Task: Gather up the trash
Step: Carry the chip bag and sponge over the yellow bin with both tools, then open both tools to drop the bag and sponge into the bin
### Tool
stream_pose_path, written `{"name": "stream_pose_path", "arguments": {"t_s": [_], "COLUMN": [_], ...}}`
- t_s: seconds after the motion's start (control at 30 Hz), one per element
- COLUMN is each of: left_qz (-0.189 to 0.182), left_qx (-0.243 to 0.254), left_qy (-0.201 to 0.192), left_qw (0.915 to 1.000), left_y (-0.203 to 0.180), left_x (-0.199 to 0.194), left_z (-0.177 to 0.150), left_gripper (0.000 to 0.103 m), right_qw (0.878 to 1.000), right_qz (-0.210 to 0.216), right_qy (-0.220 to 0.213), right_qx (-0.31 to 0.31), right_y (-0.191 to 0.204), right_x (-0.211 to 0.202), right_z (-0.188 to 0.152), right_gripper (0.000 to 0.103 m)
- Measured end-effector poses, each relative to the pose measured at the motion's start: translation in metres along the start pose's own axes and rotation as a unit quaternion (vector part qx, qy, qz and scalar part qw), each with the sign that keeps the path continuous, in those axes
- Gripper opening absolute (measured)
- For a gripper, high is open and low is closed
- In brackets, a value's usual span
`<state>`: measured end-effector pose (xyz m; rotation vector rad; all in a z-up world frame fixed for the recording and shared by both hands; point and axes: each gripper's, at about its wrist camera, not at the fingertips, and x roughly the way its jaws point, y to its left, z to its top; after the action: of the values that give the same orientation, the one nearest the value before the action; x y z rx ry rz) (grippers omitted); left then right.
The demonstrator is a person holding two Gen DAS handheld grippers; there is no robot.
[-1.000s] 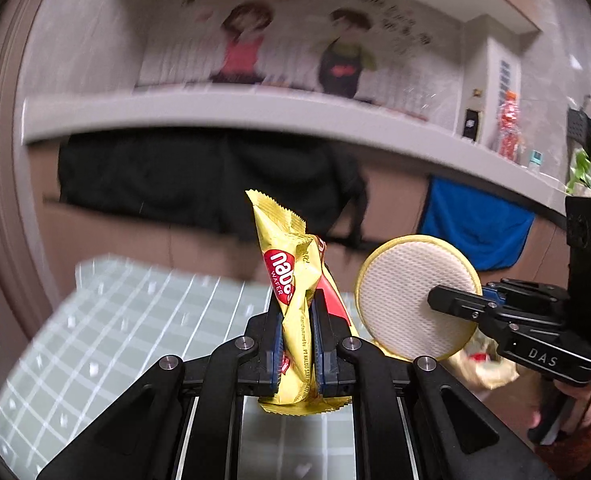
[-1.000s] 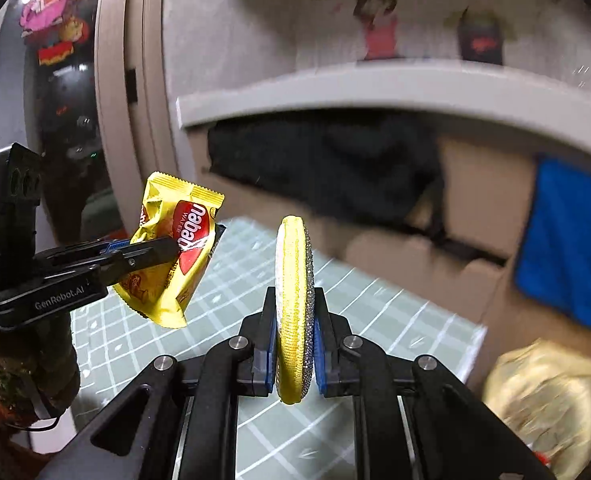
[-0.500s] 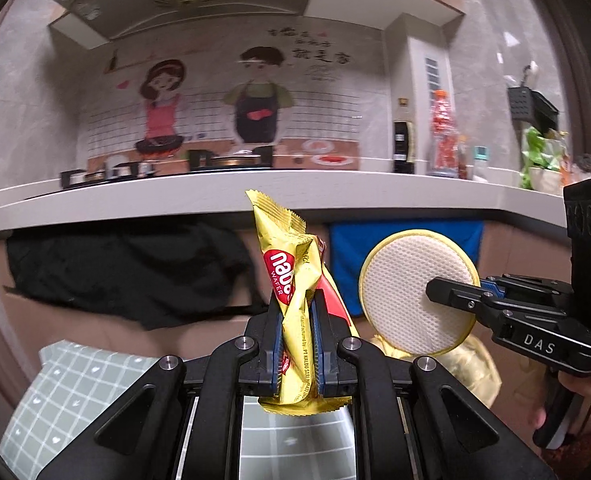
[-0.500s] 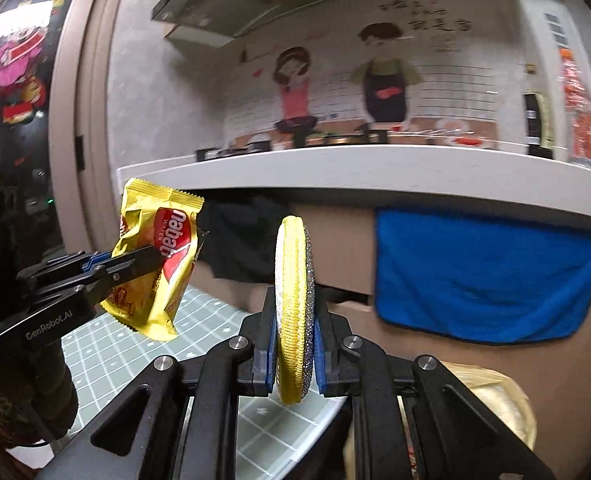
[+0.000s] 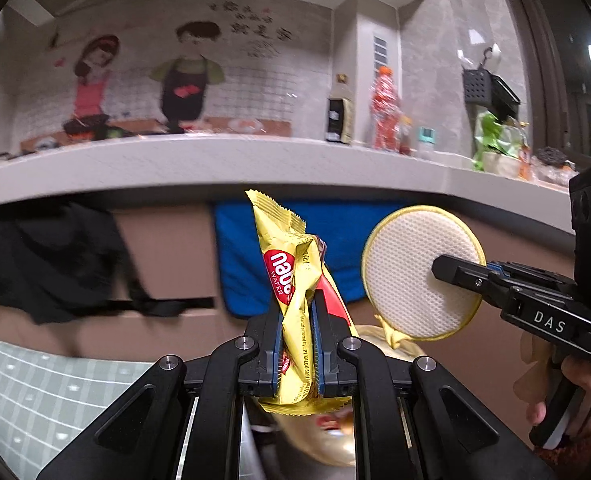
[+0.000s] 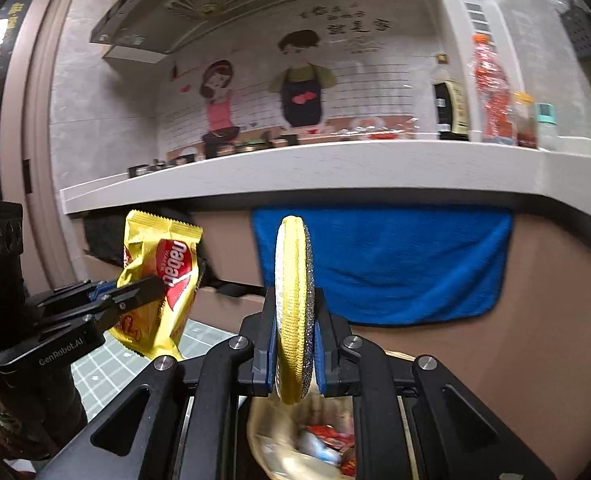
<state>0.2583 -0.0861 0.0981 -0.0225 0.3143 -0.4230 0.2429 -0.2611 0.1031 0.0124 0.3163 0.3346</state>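
Observation:
My left gripper (image 5: 297, 344) is shut on a yellow wafer wrapper (image 5: 291, 276) with a red logo, held upright in the air. The wrapper also shows in the right wrist view (image 6: 159, 280), with the left gripper (image 6: 151, 286) at the left. My right gripper (image 6: 295, 344) is shut on a round yellow-rimmed scouring pad (image 6: 293, 304), held edge-on. In the left wrist view the pad (image 5: 419, 272) shows its white face, with the right gripper (image 5: 451, 272) at the right. A golden trash bag (image 6: 315, 440) with wrappers inside lies below both grippers.
A green grid mat (image 5: 35, 392) lies at the lower left. A blue towel (image 6: 395, 264) and a black cloth (image 5: 47, 260) hang under a white counter edge (image 5: 255, 164). Bottles (image 6: 491, 92) stand on the counter.
Both grippers have swung right and tilted up, away from the green mat, still holding their items. The golden bag now sits below them, and the blue towel is ahead.

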Motion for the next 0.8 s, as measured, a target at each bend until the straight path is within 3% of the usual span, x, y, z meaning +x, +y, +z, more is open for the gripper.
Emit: {"name": "stream_pose_path", "arguments": {"t_s": [0.47, 0.8], "left_qz": [-0.031, -0.040], "left_qx": [-0.023, -0.047], "left_qy": [0.062, 0.104], "left_qw": [0.9973, 0.9927], "left_y": [-0.016, -0.006], "left_x": [0.077, 0.108], "left_z": [-0.029, -0.045], "left_gripper": [0.012, 0.013], "right_qw": [0.998, 0.994], "right_qz": [-0.033, -0.033], "right_qy": [0.040, 0.074], "right_qx": [0.042, 0.073], "right_y": [-0.053, -0.071], "right_x": [0.031, 0.057], "right_z": [-0.032, -0.055], "right_gripper": [0.014, 0.014]}}
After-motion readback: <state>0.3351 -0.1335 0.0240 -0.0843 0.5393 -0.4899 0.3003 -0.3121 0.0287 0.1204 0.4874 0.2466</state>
